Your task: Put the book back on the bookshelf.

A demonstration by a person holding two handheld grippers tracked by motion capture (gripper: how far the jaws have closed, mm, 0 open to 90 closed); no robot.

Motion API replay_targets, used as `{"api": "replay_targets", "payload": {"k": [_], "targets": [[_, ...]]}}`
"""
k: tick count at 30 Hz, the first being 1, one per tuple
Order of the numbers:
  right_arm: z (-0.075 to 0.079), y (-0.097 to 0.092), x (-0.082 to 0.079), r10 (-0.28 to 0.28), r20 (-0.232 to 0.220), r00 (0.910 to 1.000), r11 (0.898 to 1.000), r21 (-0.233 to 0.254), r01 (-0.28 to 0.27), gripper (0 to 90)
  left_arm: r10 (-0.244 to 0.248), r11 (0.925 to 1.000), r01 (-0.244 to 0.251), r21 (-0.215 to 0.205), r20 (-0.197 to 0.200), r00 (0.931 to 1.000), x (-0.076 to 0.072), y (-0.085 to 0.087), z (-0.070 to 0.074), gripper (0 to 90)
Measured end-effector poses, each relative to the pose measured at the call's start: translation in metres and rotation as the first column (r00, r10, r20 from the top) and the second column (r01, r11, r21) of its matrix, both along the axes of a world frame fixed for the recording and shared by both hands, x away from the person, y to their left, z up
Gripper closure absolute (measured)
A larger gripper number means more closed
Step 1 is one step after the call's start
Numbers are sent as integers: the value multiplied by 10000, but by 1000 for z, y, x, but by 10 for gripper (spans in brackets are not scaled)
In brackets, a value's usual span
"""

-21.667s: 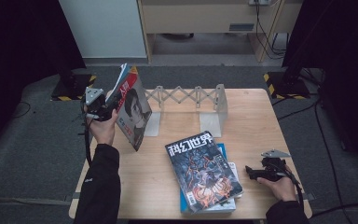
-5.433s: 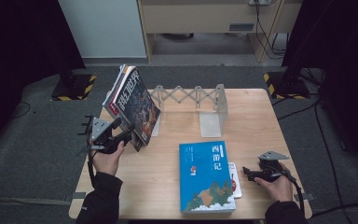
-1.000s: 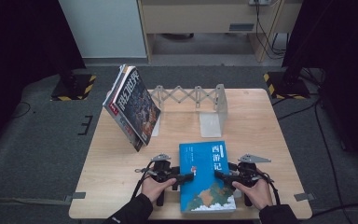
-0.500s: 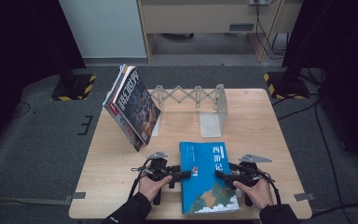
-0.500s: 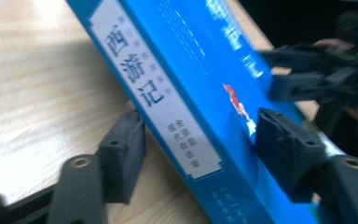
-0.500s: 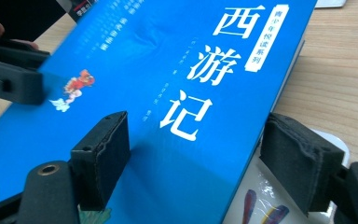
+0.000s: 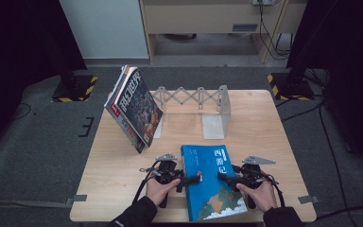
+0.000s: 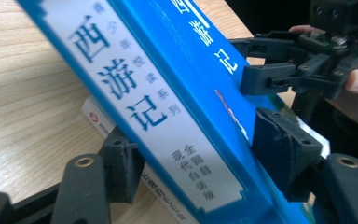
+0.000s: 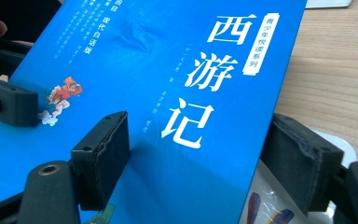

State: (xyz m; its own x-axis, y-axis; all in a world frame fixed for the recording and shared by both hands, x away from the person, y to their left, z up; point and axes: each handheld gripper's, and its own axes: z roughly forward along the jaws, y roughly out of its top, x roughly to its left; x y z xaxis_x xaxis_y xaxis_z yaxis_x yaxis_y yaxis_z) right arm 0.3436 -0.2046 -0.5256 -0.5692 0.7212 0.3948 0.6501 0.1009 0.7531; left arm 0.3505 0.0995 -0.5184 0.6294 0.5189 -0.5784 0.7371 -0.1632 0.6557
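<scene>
We clamp the blue book (image 7: 211,182) from both sides at the table's (image 7: 123,189) near edge: our left gripper (image 7: 193,178) has just closed its jaws on the spine edge, our right gripper (image 7: 223,178) grips the opposite edge. It lies atop another book (image 8: 121,135), near the leaning magazines (image 7: 134,108).

- The blue book (image 7: 211,182) with white title characters lay between the left gripper (image 7: 192,178) and the right gripper (image 7: 223,178), apparently clamped at both edges.
</scene>
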Motion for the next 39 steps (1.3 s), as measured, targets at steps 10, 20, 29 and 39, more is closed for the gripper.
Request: {"api": "replay_targets", "payload": {"k": [10, 20, 29, 39], "targets": [[1, -5, 0, 308, -153, 9994, 9995, -2, -308, 258, 105, 9998, -110, -159, -313, 9995, 1, 0, -5, 344], [0, -3, -2, 143, -286, 9995, 9998, 145, -139, 267, 275, 9995, -283, -151, -524, 9982, 3, -4, -5, 351], [0, -5, -1, 100, -116, 9999, 9997, 224, -97, 329, 322, 9994, -327, -75, -609, 9976, 2, -15, -6, 341], [1, -5, -1, 94, -175, 9998, 9995, 309, -89, 327, 395, 9992, -401, -89, -555, 9977, 4, -14, 4, 431]]}}
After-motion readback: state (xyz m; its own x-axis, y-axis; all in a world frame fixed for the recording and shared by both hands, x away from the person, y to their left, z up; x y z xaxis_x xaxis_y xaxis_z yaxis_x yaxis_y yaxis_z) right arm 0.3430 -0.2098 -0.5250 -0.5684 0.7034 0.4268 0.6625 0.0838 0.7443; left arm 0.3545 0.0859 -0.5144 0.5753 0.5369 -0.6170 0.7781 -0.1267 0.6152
